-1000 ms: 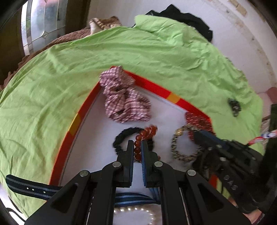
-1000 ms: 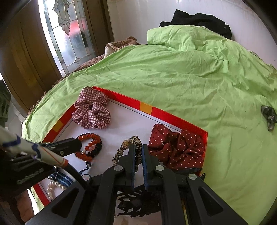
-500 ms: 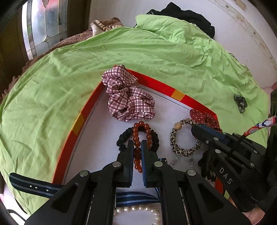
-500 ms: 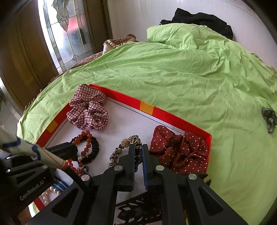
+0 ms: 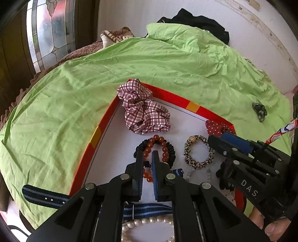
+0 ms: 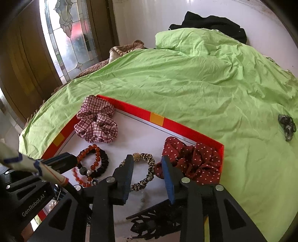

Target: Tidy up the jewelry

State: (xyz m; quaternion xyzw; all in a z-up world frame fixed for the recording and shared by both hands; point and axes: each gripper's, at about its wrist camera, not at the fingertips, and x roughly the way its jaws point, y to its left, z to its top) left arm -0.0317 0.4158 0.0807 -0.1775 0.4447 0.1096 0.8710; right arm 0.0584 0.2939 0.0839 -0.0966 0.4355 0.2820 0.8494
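Right gripper (image 6: pixel 148 167) jaws now spread wide, were pinched before; leopard bracelet (image 6: pixel 144 172) lies free at 12 o'clock, released. Left gripper (image 5: pixel 147 158) stays nearly closed over red bead bracelet (image 5: pixel 158 147); grip unclear.

Wrinkled green sheet (image 6: pixel 186 89) fills mid-frame; leaded glass window (image 6: pixel 70 42) in dark wood frame upper left, daylight through; white wall (image 6: pixel 149 16) top; black cloth (image 6: pixel 212 24) upper right.

Home bedroom: green bedsheet (image 6: pixel 186 83), stained-glass door (image 6: pixel 69 37)
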